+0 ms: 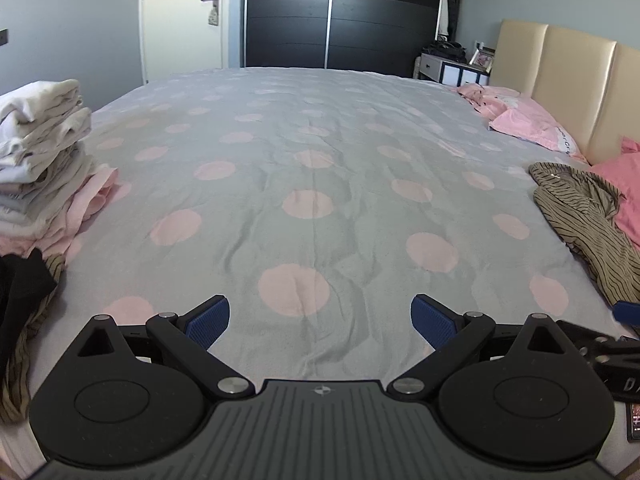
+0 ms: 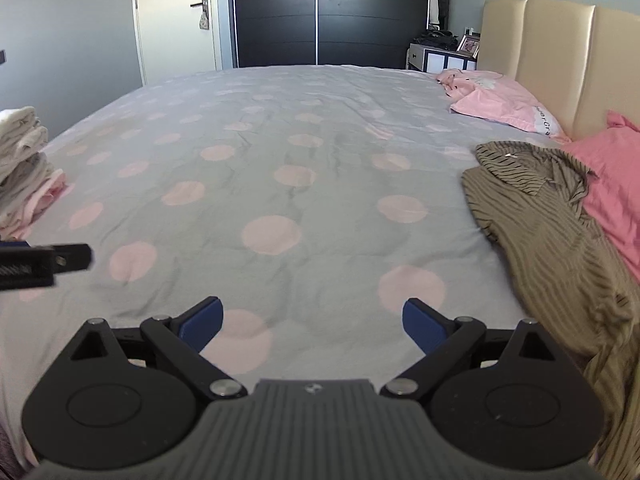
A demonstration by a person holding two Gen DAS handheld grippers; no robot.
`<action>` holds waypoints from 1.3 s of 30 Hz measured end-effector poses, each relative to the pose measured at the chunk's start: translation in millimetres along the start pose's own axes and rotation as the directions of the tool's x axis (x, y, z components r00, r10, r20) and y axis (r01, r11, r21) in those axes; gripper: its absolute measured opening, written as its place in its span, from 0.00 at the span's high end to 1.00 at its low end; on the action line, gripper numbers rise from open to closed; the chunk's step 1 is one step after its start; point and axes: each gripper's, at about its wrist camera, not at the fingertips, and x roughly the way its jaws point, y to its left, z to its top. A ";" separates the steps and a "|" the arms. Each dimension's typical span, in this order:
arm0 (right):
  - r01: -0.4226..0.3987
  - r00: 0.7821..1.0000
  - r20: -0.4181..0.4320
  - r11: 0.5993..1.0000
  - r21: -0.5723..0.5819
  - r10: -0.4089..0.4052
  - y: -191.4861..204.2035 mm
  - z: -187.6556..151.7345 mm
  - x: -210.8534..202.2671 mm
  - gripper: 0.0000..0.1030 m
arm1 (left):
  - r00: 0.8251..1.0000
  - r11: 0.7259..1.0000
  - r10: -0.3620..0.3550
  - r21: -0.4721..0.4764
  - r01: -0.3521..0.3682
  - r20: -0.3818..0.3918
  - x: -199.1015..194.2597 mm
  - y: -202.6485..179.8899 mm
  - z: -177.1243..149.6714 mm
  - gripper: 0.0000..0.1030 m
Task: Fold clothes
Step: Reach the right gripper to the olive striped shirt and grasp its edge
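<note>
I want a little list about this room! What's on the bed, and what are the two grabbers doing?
bed cover: grey sheet with pink dots, mostly bare in the middle
left side: tall stack of folded white and pink clothes
right side: crumpled olive striped garment, not folded yet
by the headboard: pink pillows
left gripper: open, holding nothing, above the sheet
right gripper: open, holding nothing, closest to the striped garment
</note>
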 end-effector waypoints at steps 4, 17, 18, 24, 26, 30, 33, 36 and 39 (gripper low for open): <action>0.002 0.999 -0.048 0.999 -0.045 -0.005 -37.1 11.1 13.1 0.08 | 1.000 0.998 -0.010 0.063 0.011 -0.023 12.2 1.7 14.9 0.04; 0.257 0.947 -0.170 0.959 -0.117 -0.274 -161.1 22.4 98.8 0.19 | 0.995 0.998 0.009 0.060 -0.003 -0.099 62.8 18.5 38.2 0.04; 0.280 0.937 -0.180 0.952 -0.121 -0.299 -168.7 21.6 106.2 0.20 | 0.994 0.999 0.007 0.054 -0.001 -0.113 67.6 18.6 37.8 0.04; 0.351 0.892 -0.276 0.933 -0.079 -0.359 -200.2 17.7 144.8 0.48 | 0.989 0.998 -0.021 0.048 0.028 -0.149 84.4 9.4 37.0 0.04; 0.353 0.892 -0.283 0.934 -0.053 -0.353 -203.5 20.9 150.0 0.60 | 0.988 0.997 -0.035 0.059 0.045 -0.152 86.1 4.9 37.2 0.04; 0.365 0.889 -0.279 0.930 -0.046 -0.363 -200.5 32.8 146.7 0.92 | 0.989 0.996 -0.043 0.072 0.054 -0.144 83.9 0.6 36.1 0.04; 0.344 0.908 -0.250 0.939 -0.013 -0.336 -196.8 44.9 133.6 0.94 | 0.988 0.997 -0.046 0.059 0.055 -0.147 80.8 0.2 35.1 0.04; 0.291 0.939 -0.192 0.957 -0.002 -0.286 -180.9 62.8 115.5 0.94 | 0.989 0.997 -0.055 0.047 0.062 -0.141 74.8 0.8 36.0 0.04; 0.218 0.967 -0.130 0.976 -0.005 -0.217 -157.0 83.3 94.7 0.95 | 0.991 0.997 -0.066 0.040 0.071 -0.117 66.1 0.6 39.7 0.04</action>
